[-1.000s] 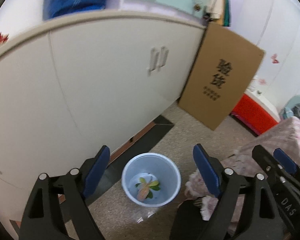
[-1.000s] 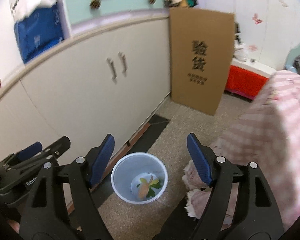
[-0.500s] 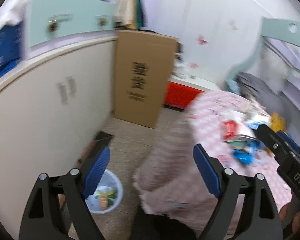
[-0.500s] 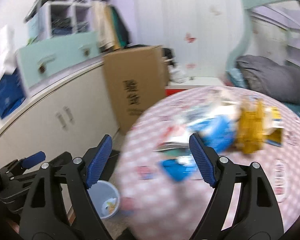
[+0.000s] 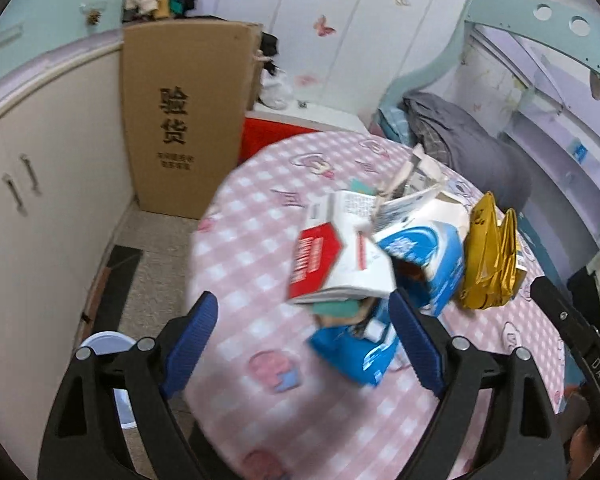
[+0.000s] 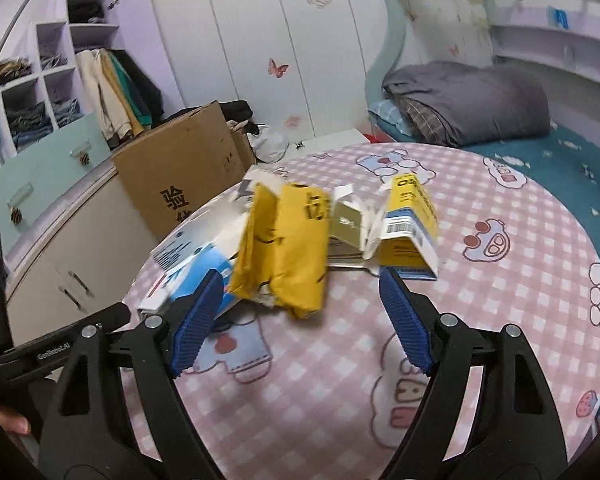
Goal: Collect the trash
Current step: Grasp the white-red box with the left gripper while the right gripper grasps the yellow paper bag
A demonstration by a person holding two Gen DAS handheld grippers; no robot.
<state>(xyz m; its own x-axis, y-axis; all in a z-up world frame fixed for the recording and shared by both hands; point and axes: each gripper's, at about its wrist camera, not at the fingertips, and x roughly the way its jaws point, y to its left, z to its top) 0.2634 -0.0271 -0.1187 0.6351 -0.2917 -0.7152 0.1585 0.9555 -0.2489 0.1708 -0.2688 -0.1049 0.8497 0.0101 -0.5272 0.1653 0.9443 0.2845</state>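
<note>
A heap of trash lies on a round table with a pink checked cloth (image 5: 252,264). In the left wrist view it holds a red-and-white carton (image 5: 332,264), blue-and-white packaging (image 5: 424,256), a crushed blue box (image 5: 356,348) and a crumpled yellow bag (image 5: 488,260). My left gripper (image 5: 300,344) is open and empty, just short of the heap. In the right wrist view the yellow bag (image 6: 288,244) lies between the fingers' line of sight, with a yellow-and-white carton (image 6: 408,228) to its right. My right gripper (image 6: 300,320) is open and empty above the cloth (image 6: 500,280).
A pale blue waste bin (image 5: 108,344) stands on the floor left of the table, partly behind my left finger. A large cardboard box (image 5: 184,120) leans on white cabinets (image 5: 40,220). A bed with a grey blanket (image 6: 468,96) lies behind the table.
Both grippers have swung up and right from the bin on the floor to the table. The trash heap is now in front of both. Both stayed open.
</note>
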